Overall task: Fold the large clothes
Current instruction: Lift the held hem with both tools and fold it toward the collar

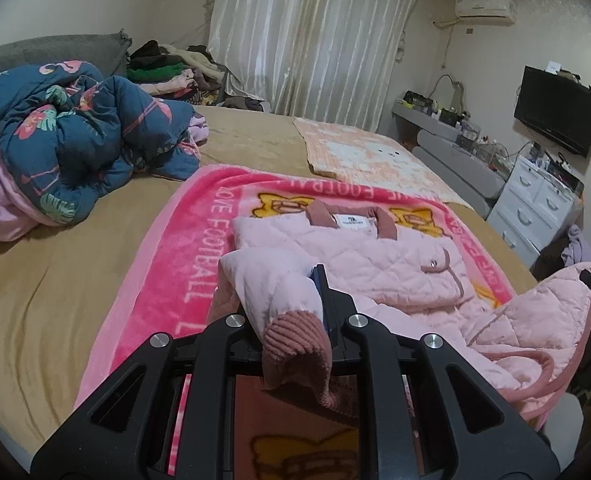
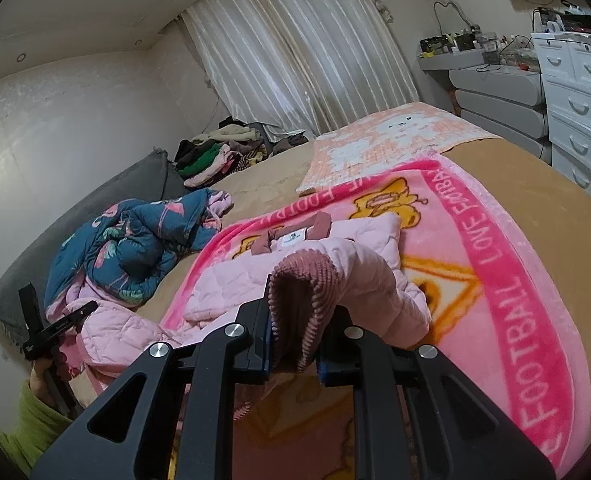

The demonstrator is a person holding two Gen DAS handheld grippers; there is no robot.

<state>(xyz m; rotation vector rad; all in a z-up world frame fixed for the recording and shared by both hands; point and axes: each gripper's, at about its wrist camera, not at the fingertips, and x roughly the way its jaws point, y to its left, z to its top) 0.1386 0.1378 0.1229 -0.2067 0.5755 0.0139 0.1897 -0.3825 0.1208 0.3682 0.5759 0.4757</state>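
**Both sleeve cuffs lifted off the blanket**

From the left wrist camera, I saw my left tongs (image 1: 295,312) clenched on a ribbed, dusty-pink cuff (image 1: 295,344) of the pink quilted jacket (image 1: 359,256). The cuff drooped back over the linkage toward the lens, and the sleeve rose from the jacket's body to the jaws. The jacket lay collar-away on a bright pink football blanket (image 1: 191,248) spread over the tan bed (image 1: 55,280), its white label and darker collar at the far end and a small pocket on the side nearer the drawers. A bunched part of the jacket hung up at the right edge, where the tip of the other tool showed. A crumpled blue floral quilt (image 1: 67,136) sat to the left, well apart from the jacket, and a pale checked blanket (image 1: 367,156) lay beyond the pink one.

From the right wrist camera, my right tongs (image 2: 295,328) were clamped on the other ribbed cuff (image 2: 303,300), its mouth gaping toward the lens with the sleeve arching down to the jacket behind it. The jacket's collar lay just past the cuff on the blanket. At the far left the other tool held pink quilted fabric, with a green sleeve (image 2: 35,420) below it. White drawers (image 2: 579,104) stood beside the bed at right.
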